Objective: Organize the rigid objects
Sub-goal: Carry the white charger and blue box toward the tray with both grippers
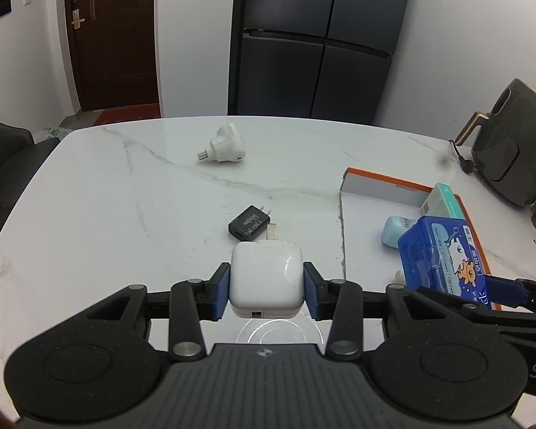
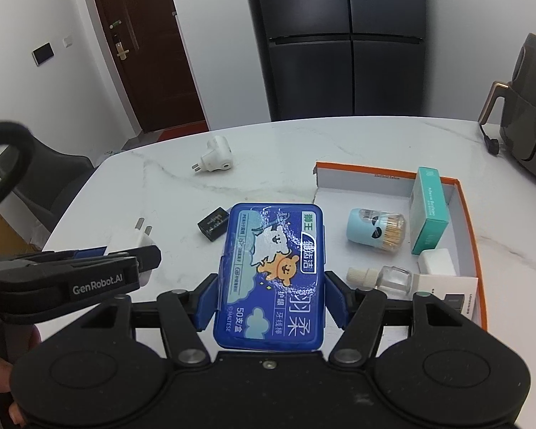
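Left gripper [image 1: 267, 287]: closed on white charger [image 1: 267, 279], blue pads pressed against both of its sides, prongs pointing away from the camera, port facing the camera. Charger held above the marble table [image 1: 89, 214], just behind the black adapter [image 1: 248, 227] as seen from the left wrist.

Right gripper [image 2: 269, 300]: clamped on blue floss case [image 2: 271, 279], pads bearing on its two long edges, printed lid facing up. Case held above the table, at the near left corner of the orange tray [image 2: 470, 214]. In the left wrist view, same case at right [image 1: 443, 261], over the tray's near part.

On the table, loose:
- black adapter, lying flat, prongs toward the far side, near the table's middle.
- white plug [image 1: 225, 144], on its side, well apart from everything else, toward the far edge.

In the tray, white inside, orange rim:
- teal box [image 2: 428, 211], standing against the right wall.
- toothpick jar [image 2: 375, 230], light blue cap, lying on its side.
- glass bottle [image 2: 386, 277], cream cap, lying on its side, near edge.
- small white block [image 2: 437, 262], just below the teal box.
- white carton [image 2: 450, 291], at the near right corner, partly hidden by the gripper linkage.

Beyond the tray, at far right: dark air fryer [image 2: 529, 132], cord trailing on the table. Behind the table: dark fridge [image 1: 318, 39], brown door [image 1: 110, 35].
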Tool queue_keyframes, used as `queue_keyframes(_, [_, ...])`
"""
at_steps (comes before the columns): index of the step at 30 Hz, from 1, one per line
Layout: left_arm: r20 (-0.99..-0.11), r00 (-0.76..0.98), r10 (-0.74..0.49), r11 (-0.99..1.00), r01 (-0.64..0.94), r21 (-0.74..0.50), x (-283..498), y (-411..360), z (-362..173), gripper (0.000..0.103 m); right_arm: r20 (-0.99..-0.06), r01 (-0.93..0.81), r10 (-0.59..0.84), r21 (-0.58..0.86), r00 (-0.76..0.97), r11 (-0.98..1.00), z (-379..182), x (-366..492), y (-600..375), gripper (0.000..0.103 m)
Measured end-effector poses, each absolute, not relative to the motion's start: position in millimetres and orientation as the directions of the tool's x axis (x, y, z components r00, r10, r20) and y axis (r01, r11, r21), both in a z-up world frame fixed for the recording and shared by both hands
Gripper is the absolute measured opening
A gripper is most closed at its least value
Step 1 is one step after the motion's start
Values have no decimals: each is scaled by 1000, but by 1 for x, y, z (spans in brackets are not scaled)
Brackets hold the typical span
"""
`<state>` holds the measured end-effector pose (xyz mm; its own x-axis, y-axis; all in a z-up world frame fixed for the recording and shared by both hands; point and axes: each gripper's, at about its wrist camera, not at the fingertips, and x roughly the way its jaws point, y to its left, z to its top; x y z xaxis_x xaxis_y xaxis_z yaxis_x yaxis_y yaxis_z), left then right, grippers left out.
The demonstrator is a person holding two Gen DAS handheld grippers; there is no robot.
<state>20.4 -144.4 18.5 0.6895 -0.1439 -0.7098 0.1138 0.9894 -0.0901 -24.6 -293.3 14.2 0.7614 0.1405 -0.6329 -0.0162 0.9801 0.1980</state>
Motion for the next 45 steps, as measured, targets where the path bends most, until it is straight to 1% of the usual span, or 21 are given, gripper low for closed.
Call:
queue_keyframes(13, [-704,691,-165,985,150,-84,18,-162,21,42,-626,20,118,209,770,978,15,-35,-310,74])
queue_keyframes(45, [-703,663,-258,953,295,-71,22,-225,19,42,-625,152,26,230,780,961,14,-51,-359,74])
